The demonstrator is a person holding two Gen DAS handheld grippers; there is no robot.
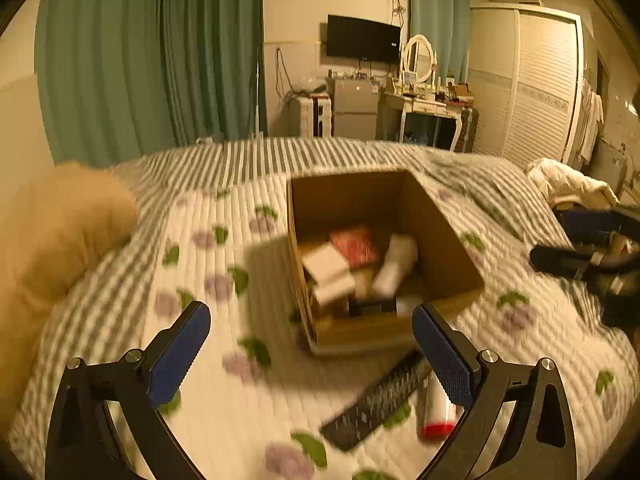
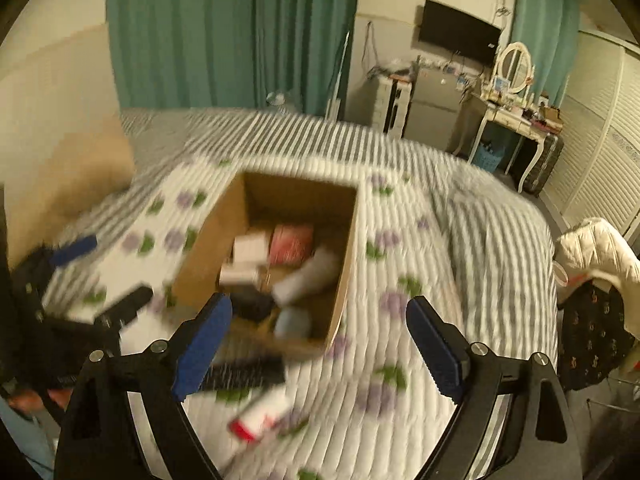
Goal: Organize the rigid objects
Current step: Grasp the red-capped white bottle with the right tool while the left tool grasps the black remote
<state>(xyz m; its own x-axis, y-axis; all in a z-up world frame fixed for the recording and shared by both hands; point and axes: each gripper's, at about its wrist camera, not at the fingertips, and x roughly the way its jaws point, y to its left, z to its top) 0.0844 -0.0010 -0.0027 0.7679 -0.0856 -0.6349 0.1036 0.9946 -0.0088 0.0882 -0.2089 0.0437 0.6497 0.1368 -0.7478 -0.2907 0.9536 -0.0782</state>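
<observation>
1. Left gripper [image 1: 311,330]: jaws spread wide, holding nothing, hovering above the quilt [image 1: 208,412].
2. Right gripper [image 2: 319,324]: likewise wide open and empty, aimed at the box.
3. Remote control [image 1: 378,400] and white tube with red cap [image 1: 437,414]: lying loose on the quilt just near of the box, probably awaiting pickup.
4. Cardboard box [image 1: 436,240]: open-topped at mid-bed, already holding several collected items, so it serves as the collection point.

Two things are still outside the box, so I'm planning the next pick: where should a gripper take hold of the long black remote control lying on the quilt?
Grip the long black remote control across its narrow width near mid-length, coming from above. It lies flat on the quilt, so only its long side edges offer opposing faces. Stay clear of the white tube with the red cap right beside it.
</observation>
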